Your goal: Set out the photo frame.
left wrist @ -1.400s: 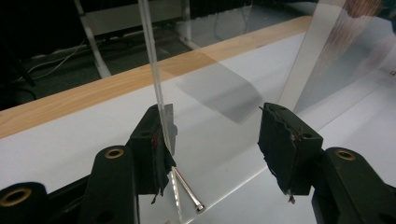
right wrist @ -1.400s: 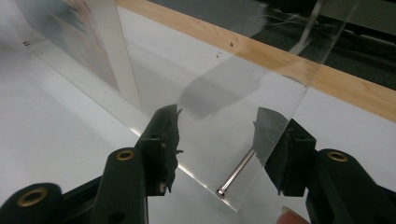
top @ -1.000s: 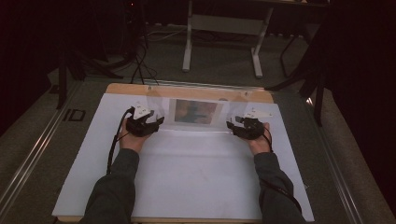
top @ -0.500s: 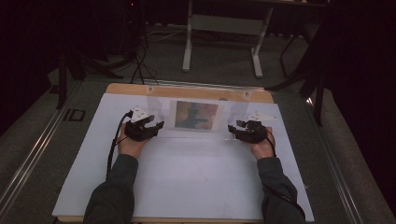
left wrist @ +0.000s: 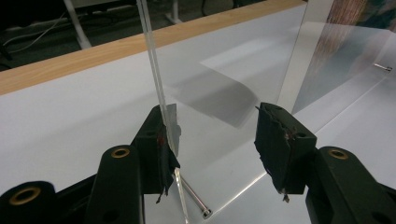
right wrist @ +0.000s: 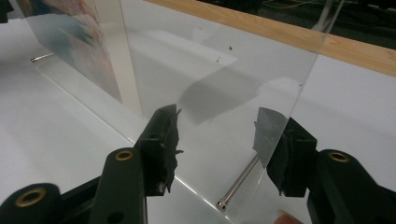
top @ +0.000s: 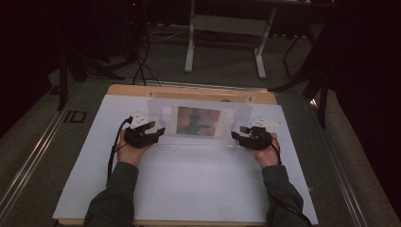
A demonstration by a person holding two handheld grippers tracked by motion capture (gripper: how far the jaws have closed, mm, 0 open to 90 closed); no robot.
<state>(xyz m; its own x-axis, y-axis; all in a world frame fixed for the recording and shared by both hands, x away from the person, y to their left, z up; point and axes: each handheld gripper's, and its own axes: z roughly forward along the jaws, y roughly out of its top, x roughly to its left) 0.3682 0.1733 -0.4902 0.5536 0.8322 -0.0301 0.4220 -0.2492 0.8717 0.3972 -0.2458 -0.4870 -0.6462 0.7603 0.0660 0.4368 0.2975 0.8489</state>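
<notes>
Clear acrylic picture stand (top: 198, 124) nearer the desk's front than before (no legible writing), left gripper (top: 150, 134) and right gripper (top: 242, 135) both wide open, each straddling a side edge.

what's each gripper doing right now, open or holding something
left gripper: open, jaws astride the edge of the clear frame, not clamped.
right gripper: open, jaws astride the frame's other edge, not clamped.

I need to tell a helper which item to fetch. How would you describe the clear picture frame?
On the white table top, near its far wooden edge, stands a clear acrylic frame. It is see-through, holds a colourful picture in its middle, and sits between the two hand-held grippers.
</notes>
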